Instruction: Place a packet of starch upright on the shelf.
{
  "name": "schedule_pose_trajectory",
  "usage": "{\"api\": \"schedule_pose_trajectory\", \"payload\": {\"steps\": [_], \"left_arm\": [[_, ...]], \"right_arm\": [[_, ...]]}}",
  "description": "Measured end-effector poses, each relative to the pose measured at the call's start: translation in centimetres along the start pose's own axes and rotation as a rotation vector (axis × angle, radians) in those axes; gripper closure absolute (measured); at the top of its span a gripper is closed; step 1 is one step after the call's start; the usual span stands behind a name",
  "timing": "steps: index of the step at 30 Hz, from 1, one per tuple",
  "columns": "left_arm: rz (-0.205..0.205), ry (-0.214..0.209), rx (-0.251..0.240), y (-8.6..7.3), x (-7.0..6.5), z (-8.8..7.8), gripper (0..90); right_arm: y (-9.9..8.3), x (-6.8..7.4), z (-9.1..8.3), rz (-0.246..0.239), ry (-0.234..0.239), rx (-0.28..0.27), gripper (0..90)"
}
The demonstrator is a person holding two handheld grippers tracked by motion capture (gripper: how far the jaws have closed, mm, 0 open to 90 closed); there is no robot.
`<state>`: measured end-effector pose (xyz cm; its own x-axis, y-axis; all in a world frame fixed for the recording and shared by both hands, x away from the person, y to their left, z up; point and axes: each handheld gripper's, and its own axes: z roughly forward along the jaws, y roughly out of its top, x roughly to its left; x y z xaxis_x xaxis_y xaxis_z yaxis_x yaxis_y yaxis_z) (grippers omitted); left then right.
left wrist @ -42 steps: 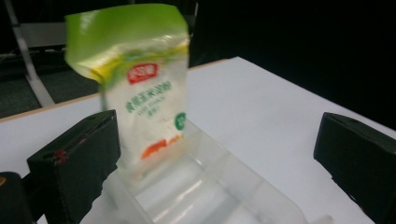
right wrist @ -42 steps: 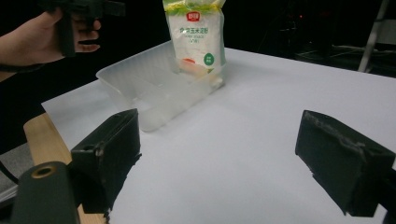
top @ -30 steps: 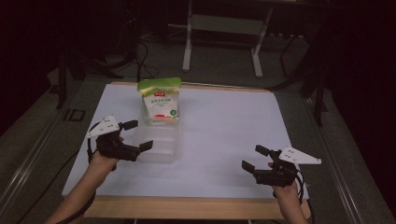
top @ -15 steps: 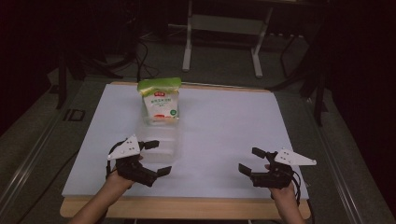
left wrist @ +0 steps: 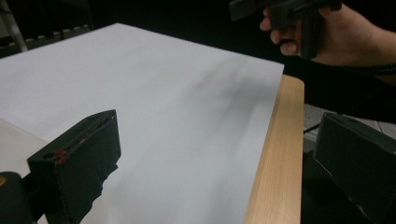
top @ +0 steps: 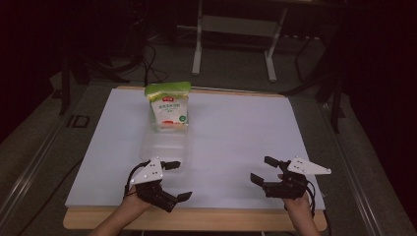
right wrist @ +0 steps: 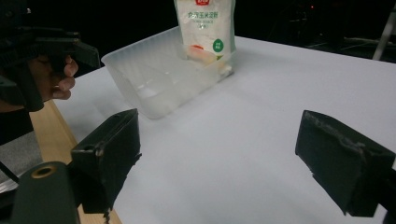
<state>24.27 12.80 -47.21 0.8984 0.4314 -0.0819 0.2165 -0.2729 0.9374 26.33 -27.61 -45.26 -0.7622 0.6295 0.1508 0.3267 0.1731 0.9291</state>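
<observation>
While bag (top: pixel 168 109) stands in tub (top: pixel 163 146), 2 grippers (L (top: pixel 176 180), R (top: pixel 264 169)) gape, empty.

A matt white sheet (top: pixel 236 142) is covering the table, whose pale wood edge (left wrist: pixel 275 158) is showing smooth grain. The tub (right wrist: pixel 163 74) is looking like cloudy translucent plastic; the bag (right wrist: pixel 205 25) in it, glossy film. Both grippers' jaws are matt black, rough-edged.

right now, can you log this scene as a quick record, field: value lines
surface: table with a white sheet on it, wooden front edge
container: clear plastic tub, open top
bag: white pouch with green top, upright in the tub's far end
left gripper: open, holding nothing, near the front edge beside the tub
right gripper: open, holding nothing, near the front right
contact: neither gripper touches tub or pouch
</observation>
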Motion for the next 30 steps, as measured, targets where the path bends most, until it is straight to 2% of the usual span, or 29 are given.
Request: {"api": "schedule_pose_trajectory", "payload": {"steps": [4,5,6,7,14,30], "left_arm": [[0.011,-0.003,0.005,-0.4,-0.2,0.4,0.9],[0.029,-0.003,0.006,-0.7,-0.4,0.6,1.0],[0.029,-0.003,0.006,-0.7,-0.4,0.6,0.9],[0.059,0.012,0.017,-0.9,-0.6,0.8,0.9],[0.092,0.018,0.047,-1.7,-1.3,1.5,0.9],[0.071,0.019,0.031,-2.3,-0.9,1.4,0.9]], "right_arm": [[-0.2,0.0,0.2,-0.001,0.002,0.007,13.9],[-0.4,0.0,0.3,-0.008,0.003,0.015,13.9],[-0.5,0.1,0.4,-0.01,0.002,0.02,13.9],[-0.5,0.1,0.5,-0.013,0.002,0.024,13.9],[-1.0,0.2,1.0,-0.031,0.007,0.04,13.9],[-1.6,0.1,1.5,-0.026,0.011,0.063,13.9]]}}
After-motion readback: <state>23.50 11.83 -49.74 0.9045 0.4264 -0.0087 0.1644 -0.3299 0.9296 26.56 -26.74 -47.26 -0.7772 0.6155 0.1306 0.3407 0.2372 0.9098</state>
